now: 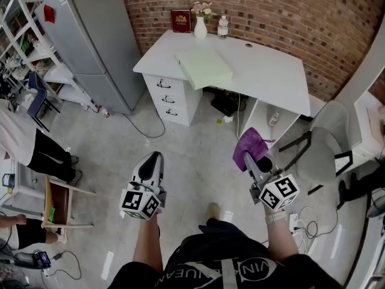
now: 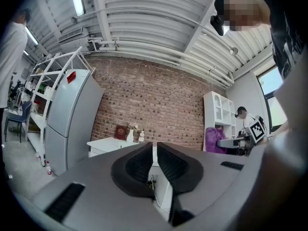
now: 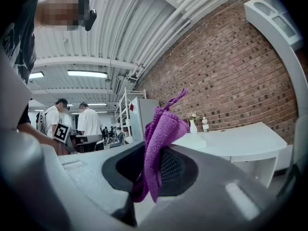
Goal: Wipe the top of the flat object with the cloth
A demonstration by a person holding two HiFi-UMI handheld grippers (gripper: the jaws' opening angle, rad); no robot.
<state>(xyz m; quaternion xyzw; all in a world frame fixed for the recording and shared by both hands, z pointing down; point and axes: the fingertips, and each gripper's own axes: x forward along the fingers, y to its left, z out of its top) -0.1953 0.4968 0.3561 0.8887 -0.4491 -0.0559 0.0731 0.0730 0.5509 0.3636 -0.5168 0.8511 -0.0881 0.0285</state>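
Observation:
A pale green flat object (image 1: 204, 67) lies on the white desk (image 1: 264, 71) against the brick wall, far ahead of both grippers. It shows small in the right gripper view as a flat object (image 3: 195, 141). My right gripper (image 1: 251, 160) is shut on a purple cloth (image 1: 249, 144), which bunches up above the jaws, cloth (image 3: 161, 138). My left gripper (image 1: 152, 162) is shut with nothing in it; in the left gripper view the gripper (image 2: 154, 163) points level at the desk (image 2: 107, 144). Both are held over the floor, well short of the desk.
On the desk's back edge stand a red book (image 1: 180, 20), a white vase (image 1: 200, 26) with flowers and a bottle (image 1: 223, 26). A grey fridge (image 1: 90, 41) stands left of the desk, a chair (image 1: 322, 152) at right. A person (image 1: 27, 146) stands at far left beside a wooden chair (image 1: 57, 206).

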